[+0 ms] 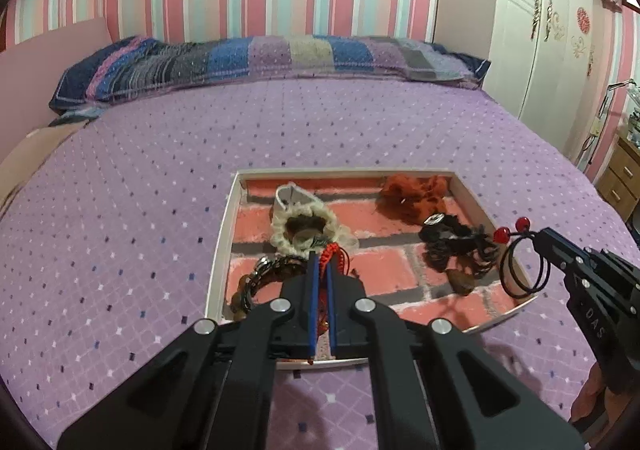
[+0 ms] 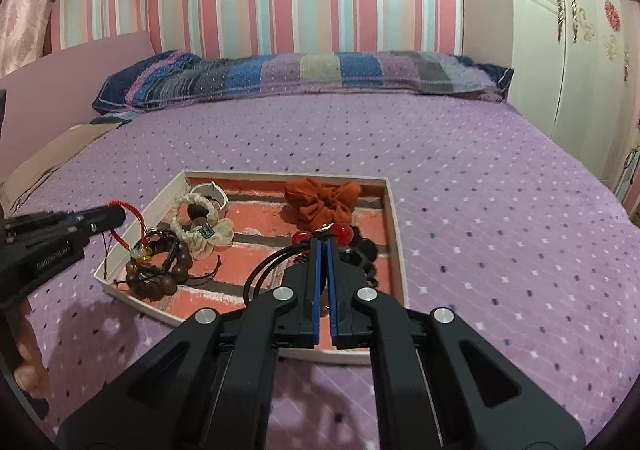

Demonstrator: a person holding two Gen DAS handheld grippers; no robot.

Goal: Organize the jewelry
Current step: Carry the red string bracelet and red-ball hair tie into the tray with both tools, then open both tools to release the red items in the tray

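Observation:
A white-rimmed tray [image 1: 222, 250] [image 2: 396, 234] with a brick-pattern floor lies on the purple bedspread. My left gripper [image 1: 320, 260] [image 2: 118, 215] is shut on a red cord bracelet [image 1: 335, 253] [image 2: 119, 237], held above the tray's left side. My right gripper [image 2: 323, 244] [image 1: 538, 236] is shut on a black hair tie with red beads [image 2: 345, 232] [image 1: 499, 236], whose loop dangles over the tray's right rim. In the tray lie a cream scrunchie [image 1: 280, 236] [image 2: 221, 232], an orange scrunchie [image 1: 416, 194] [image 2: 320, 202], a wooden bead bracelet [image 2: 160, 282] [image 1: 246, 288] and dark hair bands [image 1: 452, 250].
Striped pillows [image 1: 260, 58] line the far side of the bed against the striped wall. A white wardrobe [image 1: 540, 30] stands at the right, with wooden drawers [image 1: 620, 178] below it. A person's hand [image 2: 28, 354] grips the left tool's handle.

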